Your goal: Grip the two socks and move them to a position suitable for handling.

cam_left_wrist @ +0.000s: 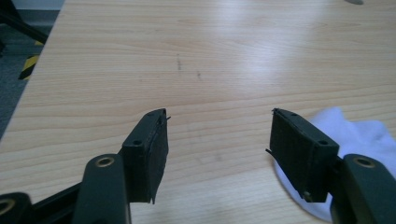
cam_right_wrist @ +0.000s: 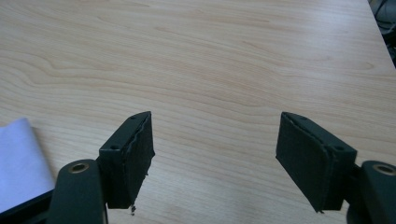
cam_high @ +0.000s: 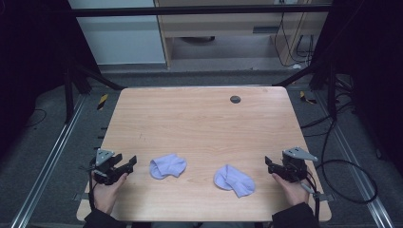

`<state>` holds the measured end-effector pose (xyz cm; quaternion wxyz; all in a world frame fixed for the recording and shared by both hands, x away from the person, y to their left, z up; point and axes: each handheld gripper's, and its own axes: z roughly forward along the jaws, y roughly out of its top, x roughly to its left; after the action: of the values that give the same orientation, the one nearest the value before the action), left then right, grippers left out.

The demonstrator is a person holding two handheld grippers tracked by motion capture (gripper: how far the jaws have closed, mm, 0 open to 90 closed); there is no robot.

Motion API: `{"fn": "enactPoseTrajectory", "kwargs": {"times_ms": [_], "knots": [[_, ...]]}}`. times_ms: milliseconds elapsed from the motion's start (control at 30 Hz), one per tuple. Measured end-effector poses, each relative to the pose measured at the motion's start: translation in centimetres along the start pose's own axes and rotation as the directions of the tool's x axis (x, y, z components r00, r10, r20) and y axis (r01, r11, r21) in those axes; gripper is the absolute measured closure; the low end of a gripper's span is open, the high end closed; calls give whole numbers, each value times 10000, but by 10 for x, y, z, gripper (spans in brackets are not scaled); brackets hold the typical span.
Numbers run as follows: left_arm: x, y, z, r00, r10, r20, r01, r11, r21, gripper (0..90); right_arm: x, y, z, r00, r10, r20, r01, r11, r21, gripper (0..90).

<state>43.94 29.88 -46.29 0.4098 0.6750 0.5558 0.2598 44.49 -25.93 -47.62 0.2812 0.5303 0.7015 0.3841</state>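
Note:
Two pale lilac socks lie on the wooden table (cam_high: 199,123) near its front edge. The left sock (cam_high: 167,166) is bunched up; the right sock (cam_high: 234,180) lies flatter with its toe toward the front. My left gripper (cam_high: 128,164) rests on the table at the front left, jaws wide open and empty, a short way left of the left sock (cam_left_wrist: 359,135). At the front right my right gripper (cam_high: 271,166) stands open and empty, to the right of the right sock (cam_right_wrist: 21,163). Each is held by a hand.
A small dark round grommet (cam_high: 235,99) sits in the table near its back edge. Metal rails and frame legs flank the table on both sides. A black cable (cam_high: 342,175) loops on the floor at the right. Cabinets stand beyond the table.

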Motion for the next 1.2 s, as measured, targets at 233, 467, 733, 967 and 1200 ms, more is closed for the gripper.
{"fn": "enactPoseTrajectory", "kwargs": {"times_ms": [233, 467, 733, 967, 1200], "knots": [[-18, 0, -2, 9981, 330, 526, -329, 9995, -40, 373, 12, 2, -6, 9990, -297, -343, 287, 9991, -300, 310], [-35, 1, -2, 9928, 612, 1028, -602, 9981, -133, 386, 24, 9, -9, 9949, -621, -794, 595, 9976, -346, 364], [-51, 7, -1, 9865, 884, 1375, -872, 9961, -151, 405, 38, 18, -12, 9843, -1174, -1321, 1131, 9928, -393, 403], [-68, 15, 0, 9785, 1138, 1722, -1121, 9935, -198, 421, 45, 29, -18, 9817, -1097, -1557, 1045, 9937, -416, 395], [-93, 19, 7, 9673, 1484, 2056, -1479, 9888, -181, 441, 53, 29, -19, 9753, -1118, -1904, 1101, 9937, -196, 397]]}}
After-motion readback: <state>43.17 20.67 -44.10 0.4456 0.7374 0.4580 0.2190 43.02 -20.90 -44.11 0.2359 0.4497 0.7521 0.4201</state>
